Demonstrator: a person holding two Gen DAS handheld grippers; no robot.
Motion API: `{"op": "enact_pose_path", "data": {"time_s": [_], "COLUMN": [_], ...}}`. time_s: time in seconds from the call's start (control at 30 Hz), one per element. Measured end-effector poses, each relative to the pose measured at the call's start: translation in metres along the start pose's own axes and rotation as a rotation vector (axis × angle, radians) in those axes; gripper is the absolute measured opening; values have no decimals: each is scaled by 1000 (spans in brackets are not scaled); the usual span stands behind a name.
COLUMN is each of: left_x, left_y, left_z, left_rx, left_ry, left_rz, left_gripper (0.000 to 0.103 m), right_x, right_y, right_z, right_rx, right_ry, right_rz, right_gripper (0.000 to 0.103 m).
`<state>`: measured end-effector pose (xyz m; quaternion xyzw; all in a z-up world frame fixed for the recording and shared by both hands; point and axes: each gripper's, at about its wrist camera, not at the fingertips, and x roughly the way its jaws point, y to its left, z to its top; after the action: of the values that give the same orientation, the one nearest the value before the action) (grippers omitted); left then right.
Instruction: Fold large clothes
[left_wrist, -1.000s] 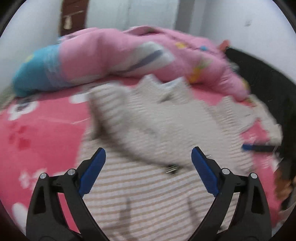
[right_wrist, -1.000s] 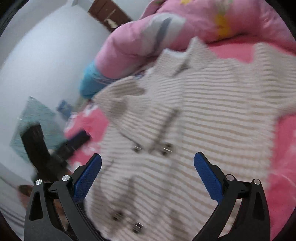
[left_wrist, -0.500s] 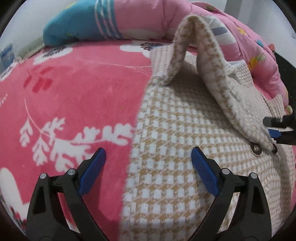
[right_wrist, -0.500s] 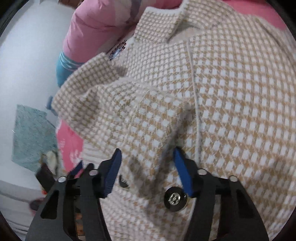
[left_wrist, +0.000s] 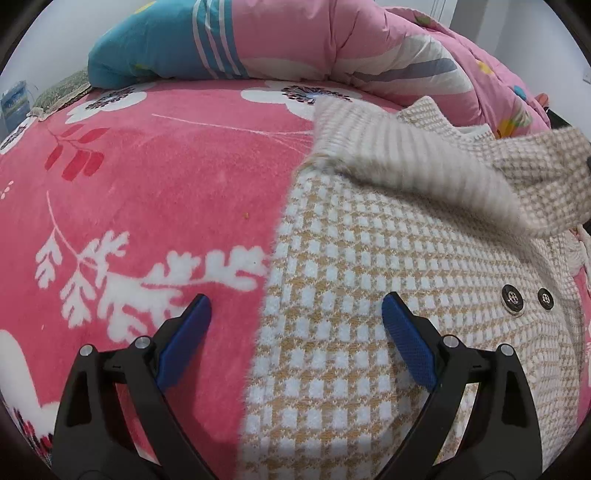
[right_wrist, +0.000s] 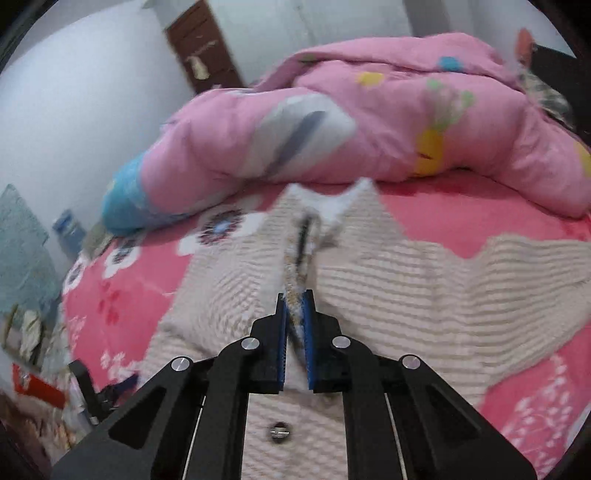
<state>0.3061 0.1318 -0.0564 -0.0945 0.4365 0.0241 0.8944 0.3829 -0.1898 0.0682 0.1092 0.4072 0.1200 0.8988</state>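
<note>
Bed, covered by a pink fleece blanket printed with white flowers and leafy sprigs; this is your work surface.

Checked coat, tan and white, with dark buttons: it lies flat on the blanket. One sleeve or flap is lifted off the coat's body and crosses above it toward the right of the left wrist view.

Quilt, pink with coloured patches and a blue end: heaped along the far side of the coat, resting on the blanket.

Your left tongs: released, jaws wide apart, nothing between them. They straddle the coat's near-left edge, one pad over the blanket, the other over the checked cloth.

Your right tongs: jaws have just been closing and are now clenched on a fold of the coat, raised off the rest of the garment.

Room: pale walls behind the quilt; a brown door beyond the quilt's blue end. Clutter left of the coat, beside the bed, is too blurred to name.
</note>
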Motion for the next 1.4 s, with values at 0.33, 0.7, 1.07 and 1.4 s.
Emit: {"op": "enact_pose_path", "data": {"time_s": [0.33,0.7,1.07,1.4], "left_x": [0,-21,-99,-99], "left_y": [-2,14,46,61], "left_z": [-1,-2,-87,-135], "left_rx": [-1,-41,-57,-261], "left_ry": [5,-28,60,116], "left_rz": [6,-85,-270,-427], "left_gripper": [90,90,72,51], "right_x": [59,32,-69,-56], "right_y": [-63,-91,-155,-158], "right_z": [-13,-50,-206,-267], "right_rx": [11,-25,313,420], "right_ry": [79,140,347,377], "right_rz": [-229,-263,125,361], "right_gripper": [8,48,56,52]}}
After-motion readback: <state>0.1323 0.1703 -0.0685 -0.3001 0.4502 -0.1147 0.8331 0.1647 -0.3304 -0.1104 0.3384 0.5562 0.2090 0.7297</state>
